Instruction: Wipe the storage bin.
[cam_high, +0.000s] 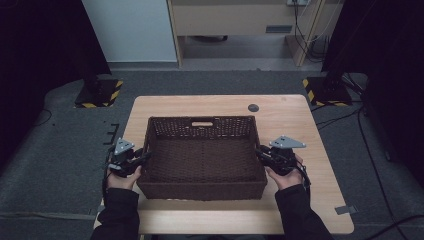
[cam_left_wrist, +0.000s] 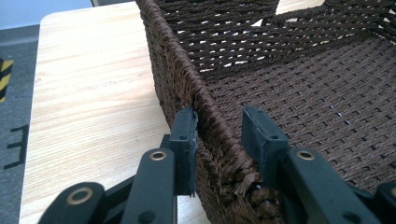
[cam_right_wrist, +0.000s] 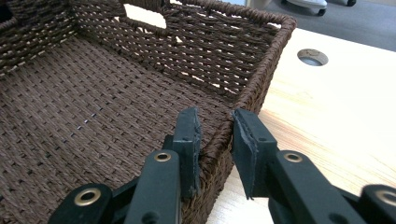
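Observation:
A dark brown woven basket (cam_high: 202, 127), with nothing in it, sits in the middle of the light wooden table (cam_high: 295, 125). My left gripper (cam_high: 146, 157) straddles the basket's left wall (cam_left_wrist: 173, 65) near the front corner. In the left gripper view its own gripper (cam_left_wrist: 218, 119) has one pad outside and one inside, pressing the weave. My right gripper (cam_high: 260, 152) straddles the right wall (cam_right_wrist: 261, 60). In the right gripper view its own gripper (cam_right_wrist: 215, 116) has the inner pad against the weave, while a thin gap shows at the outer pad.
A round cable hole (cam_high: 253, 107) lies in the table behind the basket's right back corner. Two stand bases with yellow-black stripes (cam_high: 100, 93) (cam_high: 325, 91) stand on the grey floor beyond the table. Bare wood runs along both sides and the front.

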